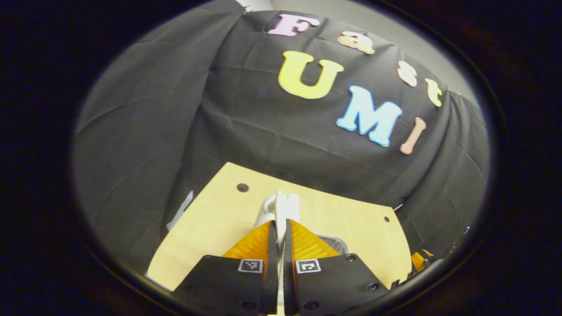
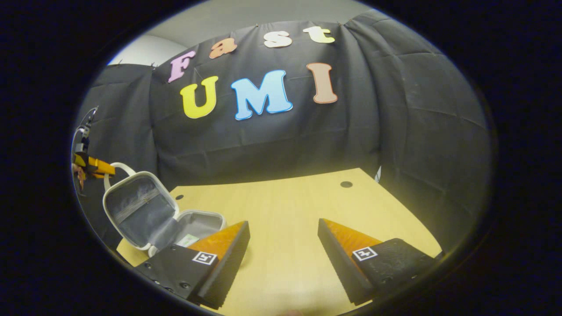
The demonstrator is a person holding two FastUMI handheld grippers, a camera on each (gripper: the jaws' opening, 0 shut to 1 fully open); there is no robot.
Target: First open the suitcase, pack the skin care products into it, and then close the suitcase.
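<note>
On the pale wooden worktop [image 2: 290,206], near its left edge, the small grey zip suitcase [image 2: 145,210] stands open, its lid held up by the left tongs [image 1: 281,232] pinching the white handle [image 1: 281,204], while the right tongs [image 2: 283,239] gape wide and empty; a slipped pinch could drop the lid.

Dim booth – fisheye warp (edges), soft focus

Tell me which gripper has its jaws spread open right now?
The right gripper: its jaws stand wide apart over the bare table. The left gripper is pinched shut on the suitcase handle.
</note>
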